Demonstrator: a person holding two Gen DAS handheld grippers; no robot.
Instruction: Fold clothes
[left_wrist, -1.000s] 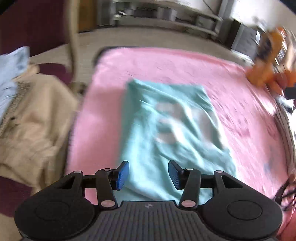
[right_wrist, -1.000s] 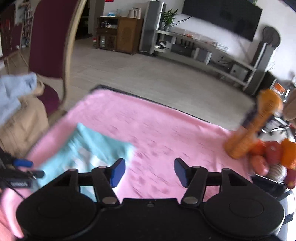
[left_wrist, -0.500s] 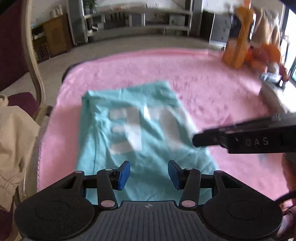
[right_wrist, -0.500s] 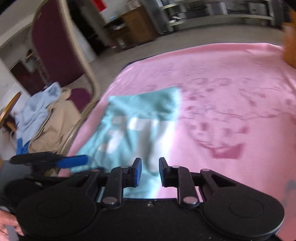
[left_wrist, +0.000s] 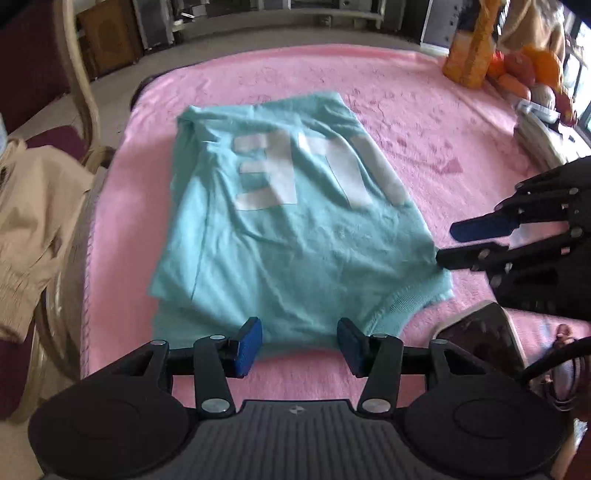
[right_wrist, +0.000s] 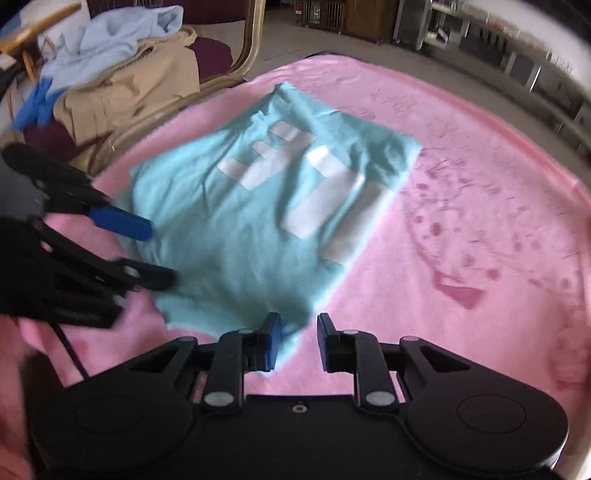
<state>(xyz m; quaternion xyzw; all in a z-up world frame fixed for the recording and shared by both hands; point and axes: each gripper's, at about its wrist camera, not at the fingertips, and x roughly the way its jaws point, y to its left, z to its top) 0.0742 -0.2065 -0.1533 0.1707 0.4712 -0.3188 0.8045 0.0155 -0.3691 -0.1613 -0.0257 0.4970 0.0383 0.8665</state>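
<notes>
A teal T-shirt (left_wrist: 295, 229) with white letters lies folded in a rectangle on the pink blanket (left_wrist: 424, 122). My left gripper (left_wrist: 300, 347) is open, its fingers spread just over the shirt's near edge, with nothing between them. In the right wrist view the same shirt (right_wrist: 258, 214) lies ahead, and my right gripper (right_wrist: 298, 343) is open only narrowly at the shirt's near corner, the fabric reaching its left finger. From the right edge of the left wrist view, the right gripper (left_wrist: 448, 243) points at the shirt's right near corner. The left gripper (right_wrist: 159, 251) shows at the shirt's left side.
A chair (right_wrist: 255, 44) at the blanket's left holds a beige garment (right_wrist: 129, 96) and a light blue one (right_wrist: 122, 37). An orange bottle (left_wrist: 469, 48) and fruit (left_wrist: 524, 66) stand at the far right. A dark phone (left_wrist: 480, 332) lies near the right front.
Both grippers have swung toward the shirt and lowered to its near edge. The right gripper's fingers narrowed from wide apart a second ago. The shirt has not moved.
</notes>
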